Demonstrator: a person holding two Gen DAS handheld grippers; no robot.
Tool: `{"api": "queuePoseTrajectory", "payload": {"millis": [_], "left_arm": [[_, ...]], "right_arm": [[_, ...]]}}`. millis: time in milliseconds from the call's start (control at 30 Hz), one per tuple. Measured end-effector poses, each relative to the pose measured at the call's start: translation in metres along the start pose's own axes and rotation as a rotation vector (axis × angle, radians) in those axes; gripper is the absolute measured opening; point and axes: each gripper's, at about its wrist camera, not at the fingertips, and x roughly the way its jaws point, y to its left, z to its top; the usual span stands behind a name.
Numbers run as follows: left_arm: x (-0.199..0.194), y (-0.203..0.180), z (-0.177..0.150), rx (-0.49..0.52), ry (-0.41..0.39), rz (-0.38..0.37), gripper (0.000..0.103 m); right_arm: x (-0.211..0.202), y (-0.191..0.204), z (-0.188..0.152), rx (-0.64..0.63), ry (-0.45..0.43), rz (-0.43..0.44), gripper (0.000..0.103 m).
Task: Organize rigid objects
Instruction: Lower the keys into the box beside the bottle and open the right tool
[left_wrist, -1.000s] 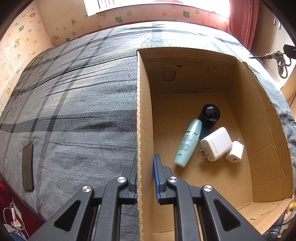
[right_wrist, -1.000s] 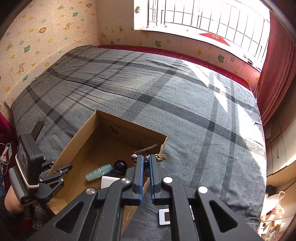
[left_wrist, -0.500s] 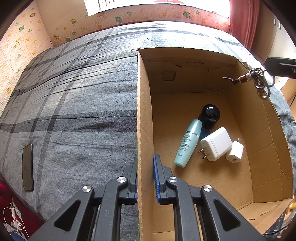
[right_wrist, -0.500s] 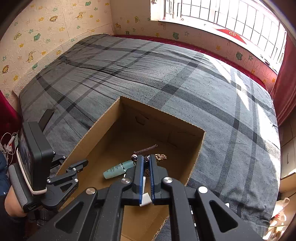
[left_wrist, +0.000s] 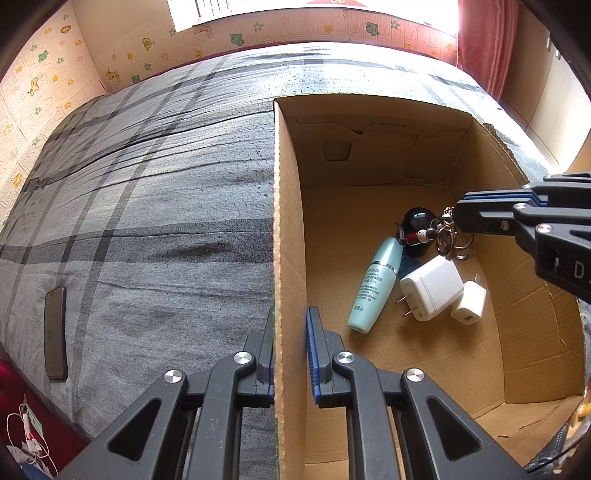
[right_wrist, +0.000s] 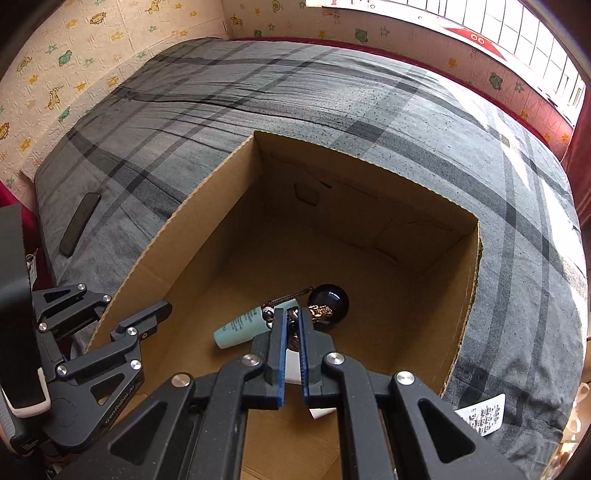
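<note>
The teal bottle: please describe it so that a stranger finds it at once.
Look inside the open cardboard box on the grey plaid bed. On its floor, the teal bottle lies on its side beside a large white charger. It alone is slim, cylindrical and teal.

- One open brown cardboard box (left_wrist: 480, 373)
- One pale teal plastic bottle (left_wrist: 376, 286)
- One glossy black round jar (left_wrist: 415, 221)
- Two white plug-in chargers (left_wrist: 432, 288)
- One beaded metal keychain (left_wrist: 448, 236)
- One dark flat phone (left_wrist: 55, 330)
</note>
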Motion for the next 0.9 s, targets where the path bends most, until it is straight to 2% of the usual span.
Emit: {"api": "queuePoseTrajectory", "payload": {"millis": [567,900], "left_arm": [[0.001,0.000,-0.001,0.005,0.001,0.002,0.014],[0.001,0.000,-0.001,0.005,0.001,0.002,0.014]], "right_arm": [[0.037,0.000,-0.003,0.030,0.068,0.013,0.004],[0.037,-0.002,-0.003,0.048,0.066,0.026,0.005]]}}
